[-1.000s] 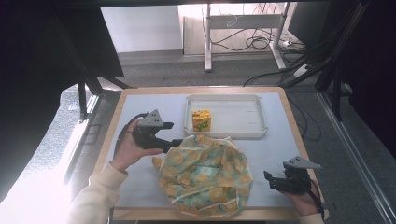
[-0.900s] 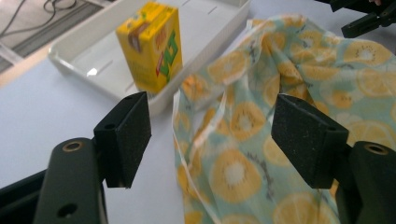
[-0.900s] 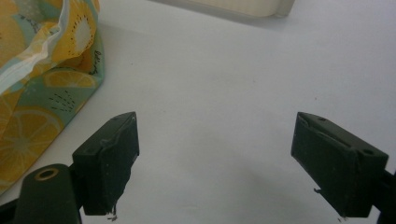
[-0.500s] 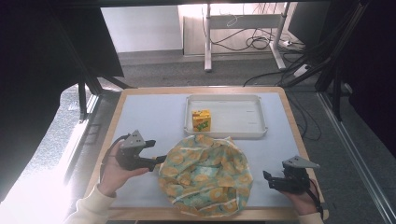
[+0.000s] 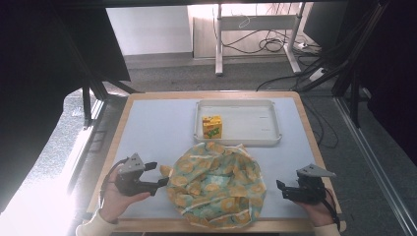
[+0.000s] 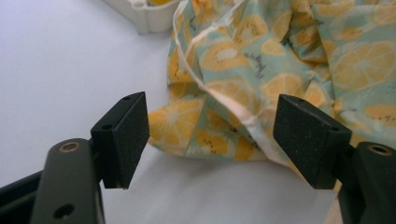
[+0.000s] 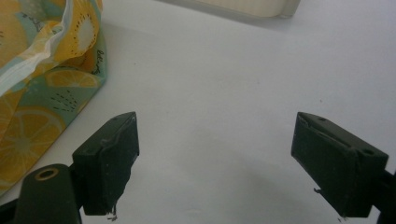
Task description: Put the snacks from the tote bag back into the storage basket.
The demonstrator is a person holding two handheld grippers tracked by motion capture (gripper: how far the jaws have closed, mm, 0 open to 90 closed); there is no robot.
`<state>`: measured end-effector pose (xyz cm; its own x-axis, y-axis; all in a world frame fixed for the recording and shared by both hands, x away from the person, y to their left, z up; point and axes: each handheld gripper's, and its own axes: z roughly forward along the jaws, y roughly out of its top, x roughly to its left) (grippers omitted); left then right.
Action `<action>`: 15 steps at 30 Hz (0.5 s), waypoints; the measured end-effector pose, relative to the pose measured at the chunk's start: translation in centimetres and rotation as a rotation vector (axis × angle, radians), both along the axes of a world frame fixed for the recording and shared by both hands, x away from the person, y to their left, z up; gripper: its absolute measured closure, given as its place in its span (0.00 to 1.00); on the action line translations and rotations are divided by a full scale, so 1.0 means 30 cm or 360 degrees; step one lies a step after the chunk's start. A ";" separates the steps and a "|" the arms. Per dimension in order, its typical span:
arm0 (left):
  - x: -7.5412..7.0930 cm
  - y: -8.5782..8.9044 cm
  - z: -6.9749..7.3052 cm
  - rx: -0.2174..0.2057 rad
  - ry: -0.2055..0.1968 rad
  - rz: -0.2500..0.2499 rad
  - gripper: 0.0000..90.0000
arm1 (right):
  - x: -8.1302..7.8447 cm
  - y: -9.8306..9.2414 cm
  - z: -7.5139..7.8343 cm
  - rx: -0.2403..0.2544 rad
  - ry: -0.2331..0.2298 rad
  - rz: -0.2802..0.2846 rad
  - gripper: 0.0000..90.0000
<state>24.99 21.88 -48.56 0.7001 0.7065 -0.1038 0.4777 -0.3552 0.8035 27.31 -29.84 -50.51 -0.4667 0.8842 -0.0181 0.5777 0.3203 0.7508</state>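
Observation:
A crumpled cloth (image 5: 216, 184) printed with orange and lemon slices on pale green lies bunched at the table's near middle. My left gripper (image 5: 157, 174) sits low at the cloth's left edge and points at it. In the left gripper view its jaws (image 6: 219, 135) stand open and have just been opening wider. The cloth's (image 6: 261, 60) hem lies in the gap between the pads, and neither pad presses on it. My right gripper (image 5: 282, 190) rests to the right of the cloth. It stands open (image 7: 215, 158) over bare table, with the cloth (image 7: 42, 74) off to its left.
A white tray (image 5: 251, 123) stands behind the cloth with a small yellow juice carton (image 5: 212, 126) at its left end. The grey mat (image 5: 157, 128) is bare at the back left. The wooden table edge (image 5: 206, 226) runs close below both hands.
My left gripper has come toward the near edge and sunk lower, from the cloth's back-left to its left hem. The right gripper has kept still.

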 end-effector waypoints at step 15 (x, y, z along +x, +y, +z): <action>0.003 0.013 -0.017 -0.0009 0.0016 0.0027 0.29 | -0.003 0.001 0.002 -0.0001 -0.0006 0.0008 0.17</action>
<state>25.07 22.27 -49.09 0.6869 0.7176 -0.1151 0.4918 -0.3424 0.8005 27.23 -29.81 -50.44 -0.4713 0.8817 -0.0202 0.5733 0.3237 0.7527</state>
